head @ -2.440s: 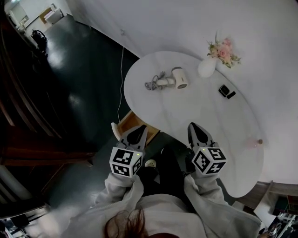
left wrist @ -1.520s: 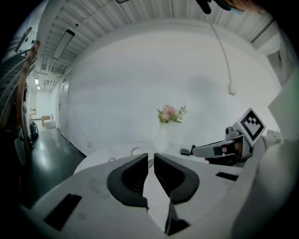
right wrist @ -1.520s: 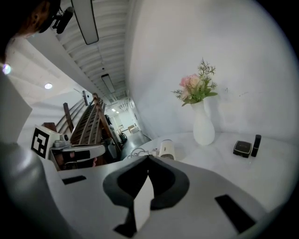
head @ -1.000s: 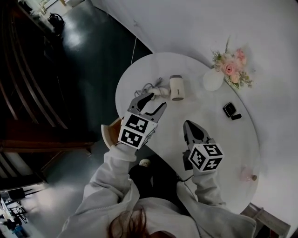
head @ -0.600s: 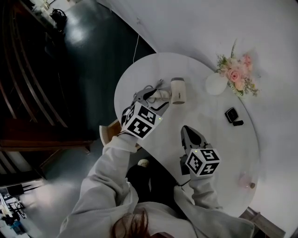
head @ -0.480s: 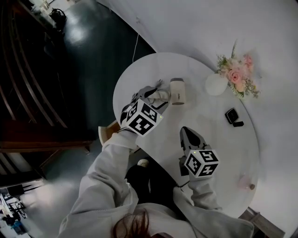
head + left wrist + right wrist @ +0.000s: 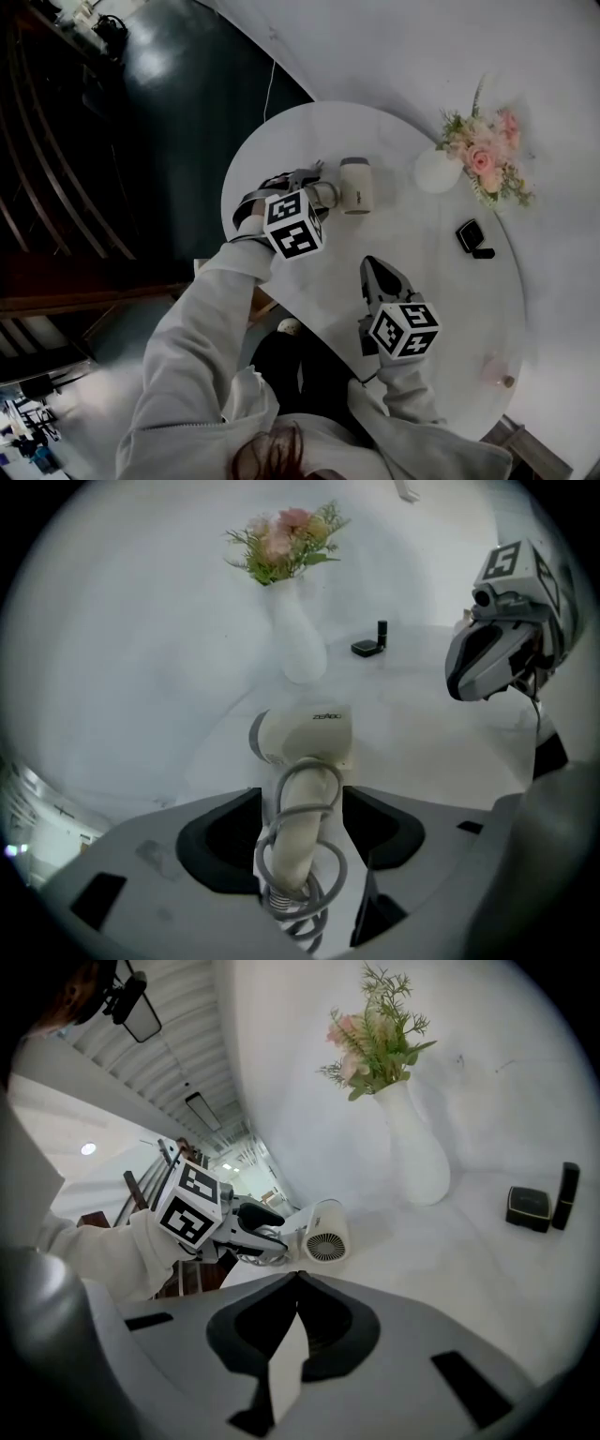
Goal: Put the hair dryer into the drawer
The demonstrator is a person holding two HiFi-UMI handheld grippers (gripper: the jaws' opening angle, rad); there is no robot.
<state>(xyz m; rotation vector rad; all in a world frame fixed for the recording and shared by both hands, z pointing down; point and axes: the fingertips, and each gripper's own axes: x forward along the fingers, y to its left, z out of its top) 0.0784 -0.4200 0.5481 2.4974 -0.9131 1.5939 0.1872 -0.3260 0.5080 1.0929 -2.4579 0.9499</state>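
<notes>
Broadly, a white rounded table (image 7: 412, 253) takes up the middle of the head view. Over its near edge reach a person's light grey sleeves (image 7: 202, 319), with a gripper in each hand.

The left gripper (image 7: 317, 187) angles down onto the tabletop near the far left edge. Its claw is released, and the jaws have just been opening. They stand on either side of the handle (image 7: 300, 841) of the hair dryer (image 7: 356, 185), with a sliver of gap on each side (no pad presses on it, going by the left gripper view).

The right gripper (image 7: 373, 272) hangs over the table nearer the person, well apart from the dryer. It is clenched, tips meeting, with nothing between them.

The cream-white dryer lies on its side on the table, its handle pointing toward the left gripper and its grilled end facing the right one. Near it, further right, stands a white vase (image 7: 437, 172) of pink flowers (image 7: 487, 155).

A grey cord (image 7: 300, 892) is looped round the base of the handle. Toward the right edge sits a small black case (image 7: 469, 234) with a smaller black piece (image 7: 484, 252) just beside it.
</notes>
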